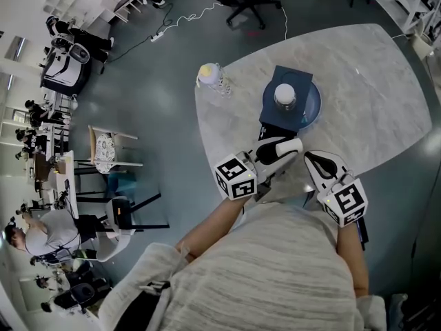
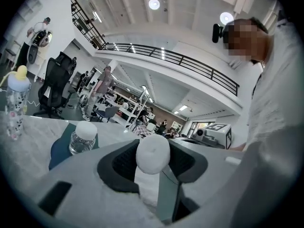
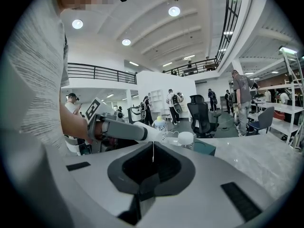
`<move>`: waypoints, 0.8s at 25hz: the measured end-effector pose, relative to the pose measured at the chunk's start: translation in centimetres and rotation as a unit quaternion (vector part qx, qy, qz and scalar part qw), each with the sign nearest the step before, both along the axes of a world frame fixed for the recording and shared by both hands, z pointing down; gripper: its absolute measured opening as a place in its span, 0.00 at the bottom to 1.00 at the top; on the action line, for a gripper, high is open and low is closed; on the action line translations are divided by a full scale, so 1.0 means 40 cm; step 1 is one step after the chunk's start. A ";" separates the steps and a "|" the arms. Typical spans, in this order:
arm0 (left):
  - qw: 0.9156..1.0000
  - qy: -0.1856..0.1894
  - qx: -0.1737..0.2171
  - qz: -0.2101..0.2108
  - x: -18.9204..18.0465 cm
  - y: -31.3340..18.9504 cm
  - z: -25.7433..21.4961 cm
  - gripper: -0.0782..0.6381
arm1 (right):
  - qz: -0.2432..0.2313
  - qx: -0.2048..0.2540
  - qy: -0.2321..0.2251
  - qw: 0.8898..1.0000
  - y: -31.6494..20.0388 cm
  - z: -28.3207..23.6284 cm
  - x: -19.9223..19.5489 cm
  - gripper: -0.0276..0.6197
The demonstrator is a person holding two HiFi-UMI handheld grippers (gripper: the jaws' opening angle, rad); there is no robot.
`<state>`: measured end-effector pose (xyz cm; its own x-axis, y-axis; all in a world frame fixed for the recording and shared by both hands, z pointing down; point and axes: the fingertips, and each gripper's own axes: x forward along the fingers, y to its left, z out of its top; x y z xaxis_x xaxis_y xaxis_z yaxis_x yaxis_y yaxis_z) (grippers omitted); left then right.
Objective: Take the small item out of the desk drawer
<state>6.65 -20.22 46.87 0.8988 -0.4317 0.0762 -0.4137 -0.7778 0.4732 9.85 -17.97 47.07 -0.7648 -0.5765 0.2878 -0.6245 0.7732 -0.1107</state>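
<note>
- The small item [image 2: 153, 154] is showing as a white, matte, rounded lump, egg-like in outline, with no markings that can be made out.
- It is sitting between the dark pads of the left tool [image 1: 289, 147], which is hovering over the near edge of the desk [image 1: 372, 81].
- The left tool's jaws are standing fairly wide and clamping the small item from both sides.
- The right tool [image 1: 317, 161] is hovering just beside the left one, also over the near edge. Its jaws are lying together with only a thin seam between them, and nothing is sitting in them.
- That is making two tools, and one small item.
- Beyond the tools, toward the middle of the desk, one clear bottle [image 1: 285, 96] with a white cap is standing upright.
- It is standing on a dark blue square [image 1: 279, 119] that is lying across one round blue plate [image 1: 313, 107].
- Farther off, at the desk's left edge, one baby bottle [image 1: 210, 76] with a pale yellow top is standing upright, well apart from the plate.
- That is making two bottles on the desk.
</note>
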 end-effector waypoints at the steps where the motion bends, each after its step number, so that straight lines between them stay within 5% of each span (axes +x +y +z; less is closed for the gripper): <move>1: 1.000 0.001 0.000 -0.002 -0.001 0.001 0.000 0.36 | 0.001 0.000 -0.001 1.000 -0.001 0.000 0.002 0.06; 9: 0.999 0.046 -0.020 -0.011 -0.002 0.002 -0.014 0.36 | 0.012 0.001 0.008 1.000 -0.002 0.004 0.013 0.06; 14: 0.991 0.108 -0.067 -0.041 -0.014 -0.014 -0.018 0.36 | 0.017 0.005 0.014 1.000 -0.004 0.011 0.026 0.06; 20: 0.985 0.136 -0.090 -0.048 -0.027 -0.019 -0.005 0.36 | 0.023 0.006 0.014 1.000 -0.006 0.016 0.026 0.06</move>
